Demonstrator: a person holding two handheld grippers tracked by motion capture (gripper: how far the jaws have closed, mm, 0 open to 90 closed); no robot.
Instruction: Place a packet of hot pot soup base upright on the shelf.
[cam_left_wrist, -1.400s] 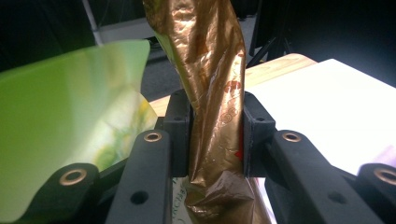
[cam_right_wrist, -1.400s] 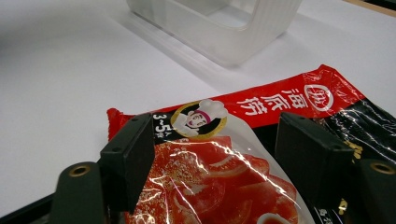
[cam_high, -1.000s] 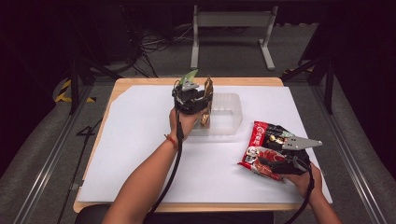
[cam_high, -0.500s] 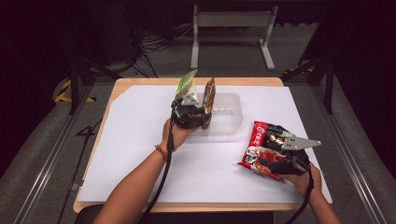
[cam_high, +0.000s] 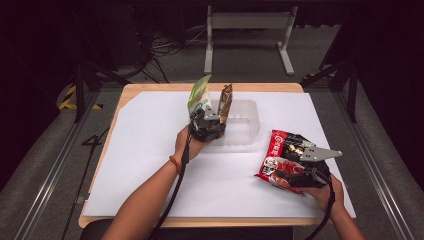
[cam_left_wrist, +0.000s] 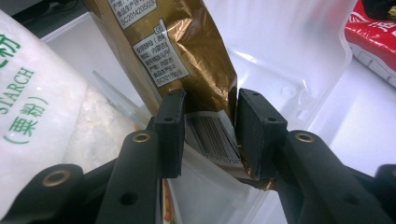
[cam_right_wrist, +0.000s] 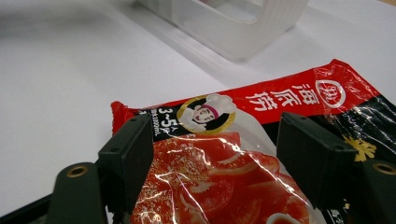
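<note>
Left gripper (cam_high: 212, 119) drawn back toward near edge since earlier frame; jaws clamped on gold pouch (cam_high: 225, 101), held upright over clear bin (cam_high: 248, 120). Right gripper (cam_high: 322, 154) parted, hovering over red packet (cam_high: 281, 156), nearer right edge.

A dim lab or recording studio, not a home. A wooden table (cam_high: 150, 92) covered by a white sheet (cam_high: 150, 150) stands on grey carpet. Beyond the table's far edge, a tangle of black cables (cam_high: 160, 47) lies on the floor beside the grey metal legs of a stand (cam_high: 250, 35). Metal rails (cam_high: 45, 175) run along the floor to the table's left and right. Yellow-and-black hazard tape (cam_high: 67, 100) marks the floor left of the table.
</note>
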